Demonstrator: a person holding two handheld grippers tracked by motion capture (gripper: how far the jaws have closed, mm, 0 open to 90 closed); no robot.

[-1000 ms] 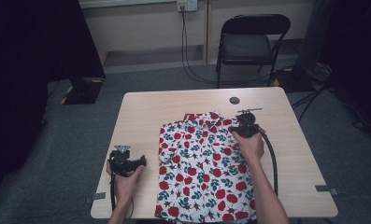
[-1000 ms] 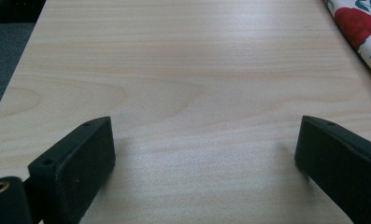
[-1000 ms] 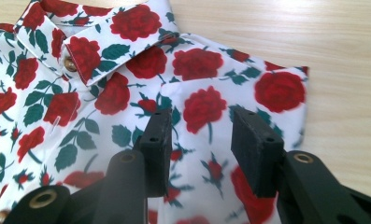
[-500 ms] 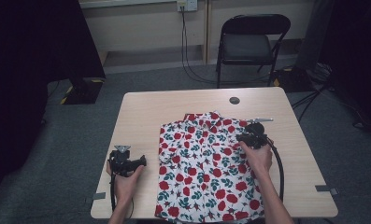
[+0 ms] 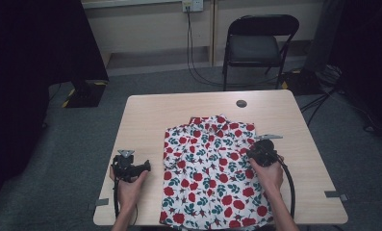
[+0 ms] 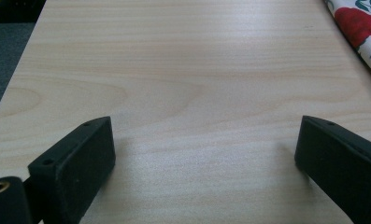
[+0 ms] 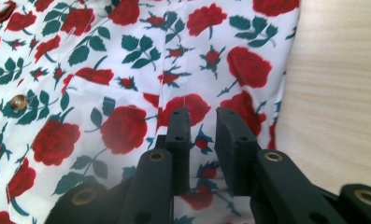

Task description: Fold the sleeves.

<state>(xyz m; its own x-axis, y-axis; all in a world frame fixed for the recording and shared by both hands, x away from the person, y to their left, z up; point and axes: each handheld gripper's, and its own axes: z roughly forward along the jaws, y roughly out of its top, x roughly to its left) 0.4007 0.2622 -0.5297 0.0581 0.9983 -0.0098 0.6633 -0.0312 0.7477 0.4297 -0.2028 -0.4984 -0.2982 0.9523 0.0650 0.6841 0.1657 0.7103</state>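
The worktop is a pale wood slab, and the rose-print shirt lies flat on its near middle, collar toward the far edge, hem at the person's edge. A folding chair stands on the floor beyond the far side, and a small dark disc sits on the worktop just past the collar.

The right tongs are over the shirt's right-hand edge, partway up that side. In the right gripper view the right tongs point down onto the printed cloth close to its border with the bare wood; the jaws have just been closing and now stand a narrow gap apart, with cloth under them but no fold visibly pinched.

The left tongs rest on bare wood just beside the shirt's left edge, not touching it. In the left gripper view the left tongs gape wide with nothing between the jaws, the shirt's edge showing at the upper right corner.
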